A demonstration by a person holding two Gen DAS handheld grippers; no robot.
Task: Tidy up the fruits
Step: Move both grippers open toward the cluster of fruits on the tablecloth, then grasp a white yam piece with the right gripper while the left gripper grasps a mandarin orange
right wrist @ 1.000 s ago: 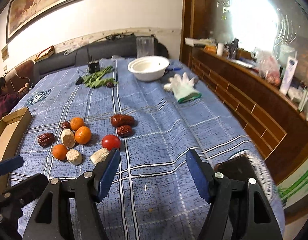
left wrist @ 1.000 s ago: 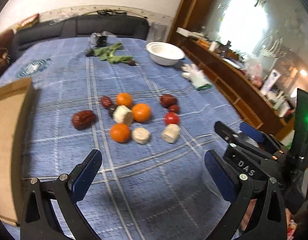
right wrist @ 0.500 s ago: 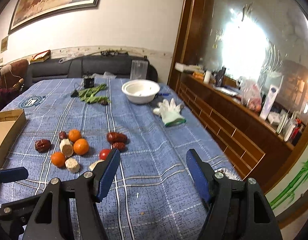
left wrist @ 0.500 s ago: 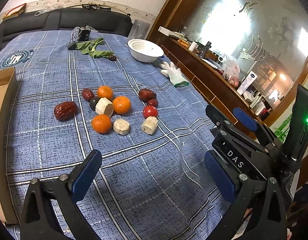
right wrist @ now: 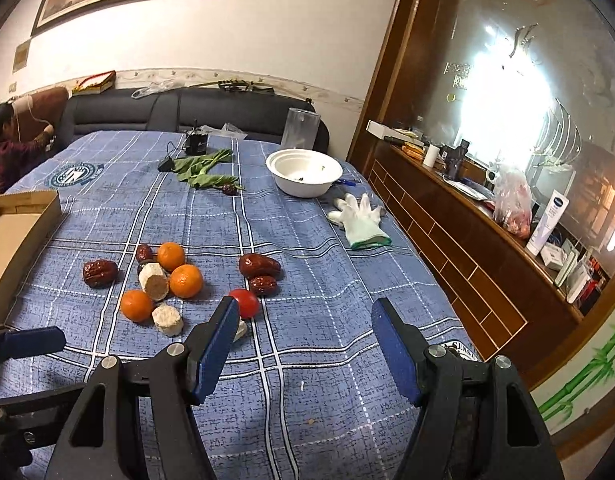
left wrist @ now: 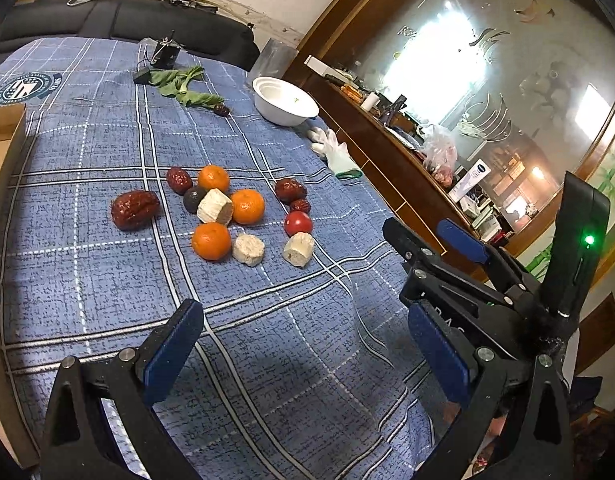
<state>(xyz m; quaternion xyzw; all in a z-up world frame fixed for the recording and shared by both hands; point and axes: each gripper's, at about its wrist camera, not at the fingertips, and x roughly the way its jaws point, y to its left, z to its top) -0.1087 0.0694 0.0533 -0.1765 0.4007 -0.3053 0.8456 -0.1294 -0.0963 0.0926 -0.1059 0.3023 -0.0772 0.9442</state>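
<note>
- Since half a second ago, your left gripper (left wrist: 303,354) has tilted, so the fruit cluster sits higher and more slanted in its view; your right gripper (right wrist: 303,354) has dipped, and the fruit now lies closer beyond its fingers.
- Both tongs stand wide apart with nothing between the blue pads, above the blue checked tablecloth (left wrist: 267,360).
- The red tomato (right wrist: 244,303) is your landmark: it rests just beyond your right gripper's left finger (right wrist: 213,354).
- A pale cut chunk (left wrist: 298,249) lies just on the near side of the tomato, partly hidden behind that finger in the right view.
- Two red dates (right wrist: 259,266) sit just behind the tomato, the smaller one nearly touching it.
- Left of the tomato you have three oranges (left wrist: 211,241), two more pale chunks (left wrist: 214,207) and a dark round fruit, bunched closely.
- A small date (left wrist: 178,180) sits at the back of that bunch; a big wrinkled date (left wrist: 134,209) lies alone farther left.
- Far behind the tomato stand a white bowl (right wrist: 303,172), green leaves (right wrist: 201,168) and a white glove (right wrist: 359,220).
- A cardboard box (right wrist: 19,232) lies well left of the tomato, at the table's edge.
</note>
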